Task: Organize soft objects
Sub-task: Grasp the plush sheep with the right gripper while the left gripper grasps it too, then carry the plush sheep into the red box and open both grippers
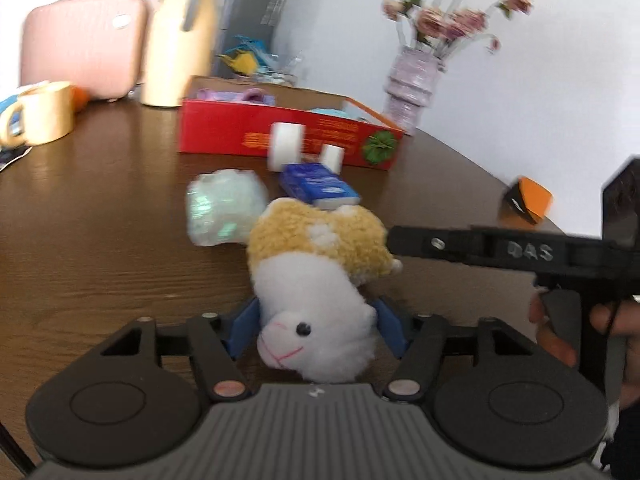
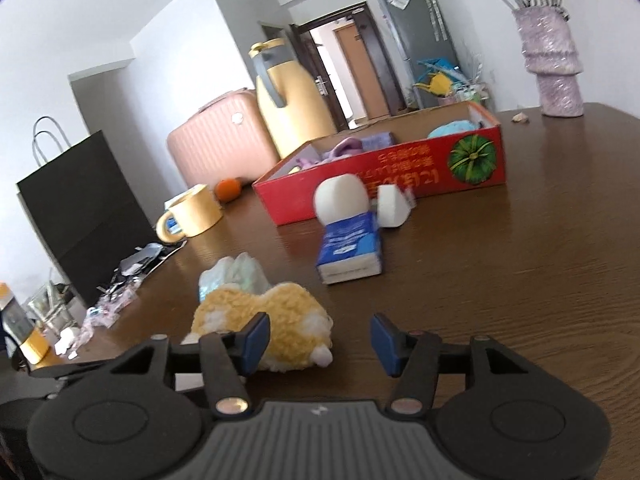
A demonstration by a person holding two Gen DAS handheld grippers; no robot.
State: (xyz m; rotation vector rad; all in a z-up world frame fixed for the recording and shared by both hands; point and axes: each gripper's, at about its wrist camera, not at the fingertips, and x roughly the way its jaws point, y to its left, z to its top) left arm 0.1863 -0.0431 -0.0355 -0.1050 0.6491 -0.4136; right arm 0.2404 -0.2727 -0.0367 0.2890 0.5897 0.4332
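Left wrist view: left tool (image 1: 316, 330) clamps plush toy (image 1: 320, 276); tissue pack (image 1: 318, 184) blocks red box (image 1: 288, 132).

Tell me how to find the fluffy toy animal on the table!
Start at the red box on the brown table. Nearer than it, past the blue tissue pack, lies the plush toy: the only furry thing, yellow and white.

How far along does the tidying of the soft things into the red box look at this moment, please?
Partly done: the red box already holds purple cloth and a light blue soft item. In hand: the left gripper has its blue pads on either side of the plush toy; the right gripper is open beside it. Left on the table: the pale green packet, the blue tissue pack and two white pieces.
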